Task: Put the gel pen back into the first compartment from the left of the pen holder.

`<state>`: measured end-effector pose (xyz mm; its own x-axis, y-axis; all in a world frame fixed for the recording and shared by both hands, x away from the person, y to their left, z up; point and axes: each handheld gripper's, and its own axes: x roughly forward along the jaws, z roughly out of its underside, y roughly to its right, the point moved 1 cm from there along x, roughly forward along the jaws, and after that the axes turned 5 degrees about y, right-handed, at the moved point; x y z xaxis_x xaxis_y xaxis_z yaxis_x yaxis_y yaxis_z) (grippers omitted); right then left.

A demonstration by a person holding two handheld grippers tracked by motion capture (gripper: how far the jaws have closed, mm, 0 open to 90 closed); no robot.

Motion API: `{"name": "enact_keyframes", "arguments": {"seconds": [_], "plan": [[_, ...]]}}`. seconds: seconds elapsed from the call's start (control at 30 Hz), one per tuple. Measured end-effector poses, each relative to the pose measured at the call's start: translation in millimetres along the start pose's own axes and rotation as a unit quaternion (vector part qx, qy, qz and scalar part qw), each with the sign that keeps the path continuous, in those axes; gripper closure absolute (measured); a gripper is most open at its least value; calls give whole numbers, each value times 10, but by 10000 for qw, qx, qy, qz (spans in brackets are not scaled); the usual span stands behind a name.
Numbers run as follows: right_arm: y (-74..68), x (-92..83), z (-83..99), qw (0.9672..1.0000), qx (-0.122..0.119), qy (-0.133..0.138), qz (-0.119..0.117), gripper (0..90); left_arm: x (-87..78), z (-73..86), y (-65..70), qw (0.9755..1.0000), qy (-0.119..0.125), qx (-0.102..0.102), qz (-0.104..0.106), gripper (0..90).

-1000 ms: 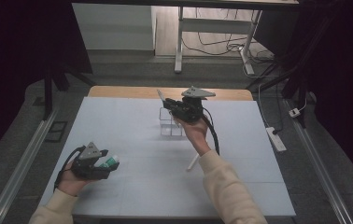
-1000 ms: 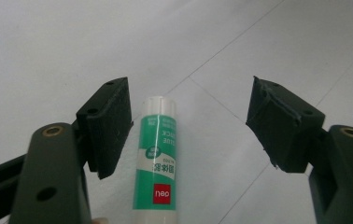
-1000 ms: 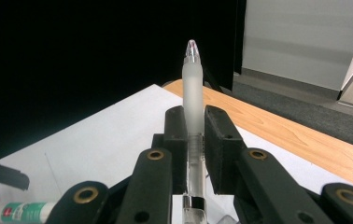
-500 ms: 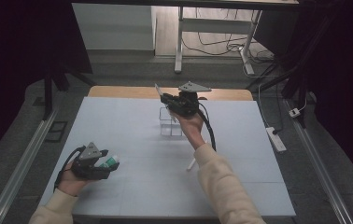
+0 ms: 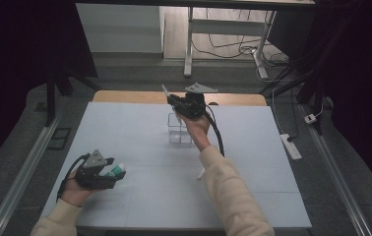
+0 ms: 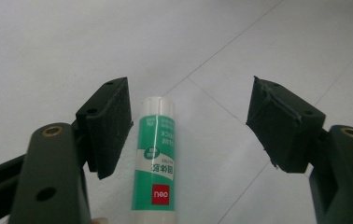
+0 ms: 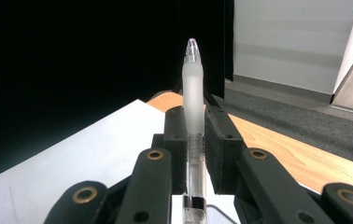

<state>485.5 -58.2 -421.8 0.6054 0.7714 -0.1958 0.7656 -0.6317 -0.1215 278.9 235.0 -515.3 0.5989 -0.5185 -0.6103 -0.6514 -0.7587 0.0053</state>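
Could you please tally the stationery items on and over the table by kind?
Glue stick: 1
Pen: 1
Clear holder: 1
Total: 3

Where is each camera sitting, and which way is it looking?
High view: sits above the table, looking forward and down; both forearms and hands show.
Left gripper view: rides the left gripper, looking down its open fingers at the glue stick.
Right gripper view: rides the right gripper, looking across the table's far edge, fingers shut on a clear pen.
Shared: the high view also shows the glue stick and the pen.
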Motion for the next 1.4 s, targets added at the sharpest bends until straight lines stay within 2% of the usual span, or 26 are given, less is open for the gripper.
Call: {"name": "enact_keyframes", "arguments": {"seconds": [0.53,0.57,0.67,0.7,0.83,1.17,1.4], "plan": [[30,142,29,9999,43,139,31,778,-2,2,-2,10000,-14,20,2,301],[30,144,37,9999,15,106,56,765,-1,2,-2,10000,-15,20,2,301],[33,139,53,9996,-109,1,263,557,-1,3,-2,10000,-15,22,2,301],[33,139,53,9996,-109,1,263,557,-1,3,-3,10000,-11,19,8,301],[46,93,56,9990,-218,-176,337,465,-5,1,0,10000,-4,18,-2,302],[93,-23,50,9992,-161,-221,296,451,-2,0,5,10000,-18,38,-7,301],[109,-87,82,9989,-237,-312,243,452,0,0,7,10000,-26,44,-6,301]]}}
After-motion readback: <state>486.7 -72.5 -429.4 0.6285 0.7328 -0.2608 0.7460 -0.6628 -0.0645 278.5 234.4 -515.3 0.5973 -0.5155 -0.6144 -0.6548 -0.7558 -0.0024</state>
